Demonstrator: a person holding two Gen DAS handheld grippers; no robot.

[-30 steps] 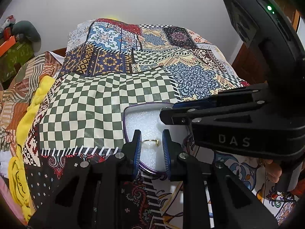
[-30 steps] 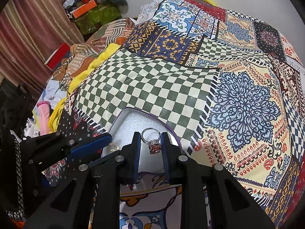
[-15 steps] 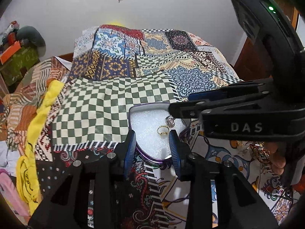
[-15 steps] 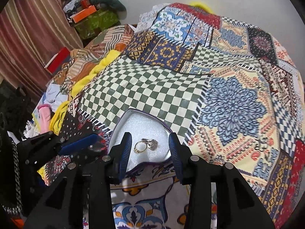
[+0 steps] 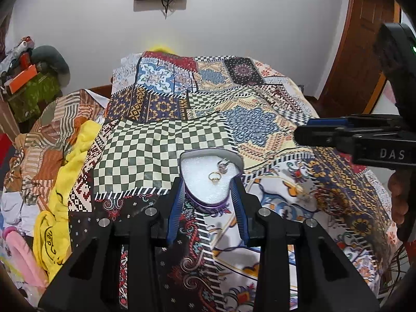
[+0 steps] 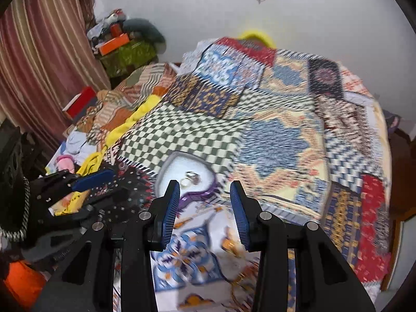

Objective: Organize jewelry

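Two rings, a gold ring (image 5: 214,176) and a stone ring (image 5: 223,165), lie in the heart-shaped box (image 5: 208,202) on the bed; both grippers (left (image 5: 208,205), right (image 6: 205,208)) gape empty; tiny, light, slippery, so pinch the band

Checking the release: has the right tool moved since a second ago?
Yes. The right tool has opened and backed away from the heart-shaped tray, leaving the stone ring there.
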